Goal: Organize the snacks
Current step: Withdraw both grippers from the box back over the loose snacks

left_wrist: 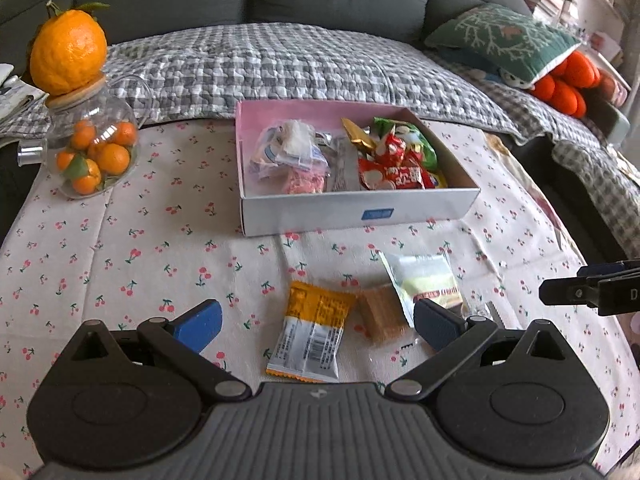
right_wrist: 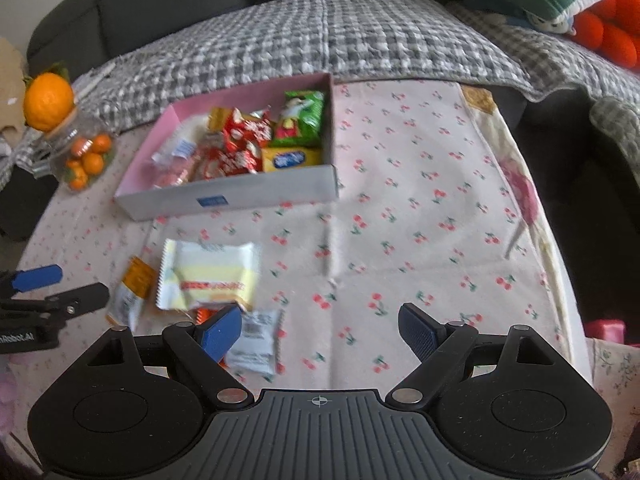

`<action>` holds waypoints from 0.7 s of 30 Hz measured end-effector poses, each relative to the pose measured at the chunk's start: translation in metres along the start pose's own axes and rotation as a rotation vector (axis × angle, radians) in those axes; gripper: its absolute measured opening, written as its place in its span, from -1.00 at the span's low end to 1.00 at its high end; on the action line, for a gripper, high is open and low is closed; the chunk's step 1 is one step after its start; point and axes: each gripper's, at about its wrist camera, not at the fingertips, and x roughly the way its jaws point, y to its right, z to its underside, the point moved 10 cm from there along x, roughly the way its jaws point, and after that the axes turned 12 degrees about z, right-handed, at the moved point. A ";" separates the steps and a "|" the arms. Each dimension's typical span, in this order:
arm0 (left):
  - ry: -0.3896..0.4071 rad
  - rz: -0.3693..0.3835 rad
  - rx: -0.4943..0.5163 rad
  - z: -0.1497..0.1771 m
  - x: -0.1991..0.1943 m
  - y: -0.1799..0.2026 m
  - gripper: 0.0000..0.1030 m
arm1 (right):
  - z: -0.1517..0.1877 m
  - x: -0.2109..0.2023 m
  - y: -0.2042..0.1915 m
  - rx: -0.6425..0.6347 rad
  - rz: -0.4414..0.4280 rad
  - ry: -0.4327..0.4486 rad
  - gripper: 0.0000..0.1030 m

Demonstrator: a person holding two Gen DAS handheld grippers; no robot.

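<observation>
snack box [right_wrist: 256,196], loose packets [right_wrist: 210,276], jaws apart

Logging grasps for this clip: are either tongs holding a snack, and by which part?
Nothing is held. The left tongs and right tongs are both open above the table.

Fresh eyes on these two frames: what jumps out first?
The snack box at mid-table, crammed with red and green packets. Nearer the cameras, loose packets lie on the cherry cloth: an orange one and a pale one. At the table's left, a big orange sits atop a glass jar of small oranges.
</observation>
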 end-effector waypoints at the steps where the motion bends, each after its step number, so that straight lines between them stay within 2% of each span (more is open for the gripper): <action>1: -0.003 0.005 0.000 0.001 0.002 0.000 0.99 | 0.002 0.002 0.003 -0.002 0.007 -0.004 0.70; 7: -0.024 0.021 0.023 0.008 0.013 0.006 0.98 | 0.011 0.012 0.016 0.010 0.038 -0.038 0.70; 12: -0.065 0.016 0.103 0.016 0.028 0.007 0.83 | 0.013 0.014 0.013 0.001 0.033 -0.047 0.70; 16: -0.107 0.015 0.120 0.024 0.039 0.001 0.60 | 0.017 0.018 0.004 -0.058 0.030 -0.047 0.70; 19: -0.106 0.025 0.112 0.026 0.040 -0.002 0.61 | 0.023 0.022 -0.006 -0.119 0.009 -0.043 0.70; 21: -0.115 0.036 0.112 0.028 0.042 0.000 0.55 | 0.027 0.025 -0.013 -0.173 -0.014 -0.037 0.70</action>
